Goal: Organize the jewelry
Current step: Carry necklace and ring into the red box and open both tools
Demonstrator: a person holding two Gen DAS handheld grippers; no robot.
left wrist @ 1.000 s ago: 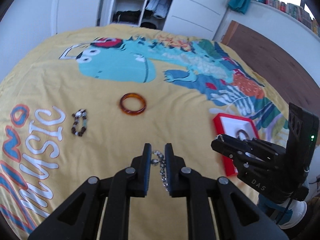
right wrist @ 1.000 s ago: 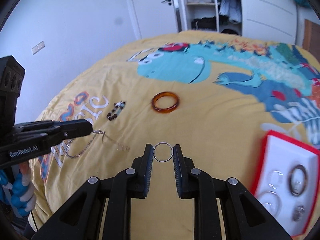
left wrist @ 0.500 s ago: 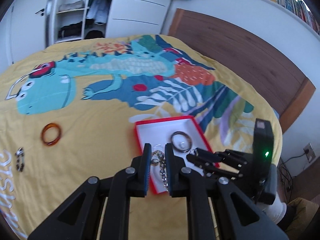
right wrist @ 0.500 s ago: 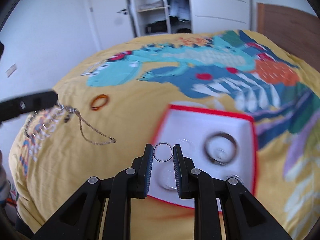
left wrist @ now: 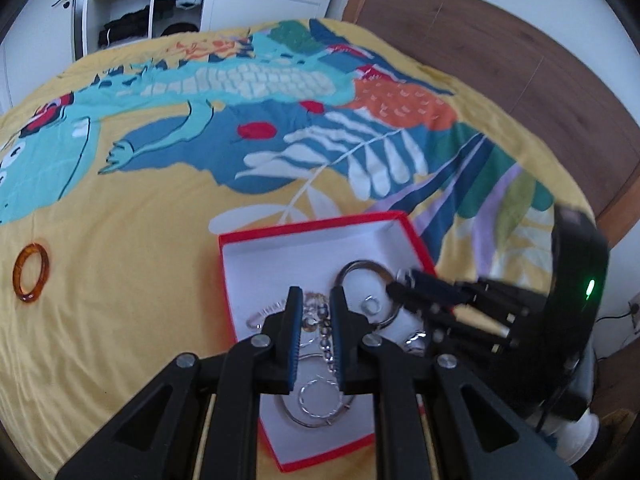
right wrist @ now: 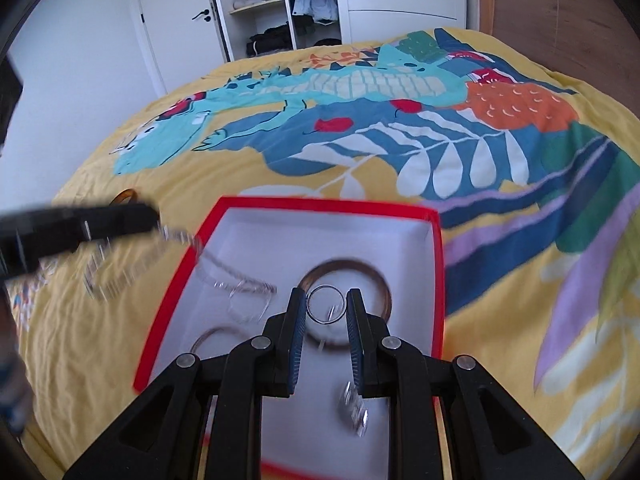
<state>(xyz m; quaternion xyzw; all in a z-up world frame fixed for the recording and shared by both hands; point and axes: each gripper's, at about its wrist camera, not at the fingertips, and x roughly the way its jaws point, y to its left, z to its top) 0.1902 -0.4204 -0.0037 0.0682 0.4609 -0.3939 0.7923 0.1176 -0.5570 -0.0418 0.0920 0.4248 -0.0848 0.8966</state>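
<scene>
Nearest, the left hand-held gripper (left wrist: 316, 312) is clenched on a chain (left wrist: 325, 340) dangling into the red box (left wrist: 320, 226); the right hand-held gripper (right wrist: 327, 310) grips one thin ring (right wrist: 326, 304) above the same box; neither is dropped yet. Inside the box lie roughly five pieces, blur preventing a firm count; beyond the box's left edge, one amber bangle (left wrist: 31, 272) is left on the bed (left wrist: 140, 208); the task looks mostly done.
</scene>
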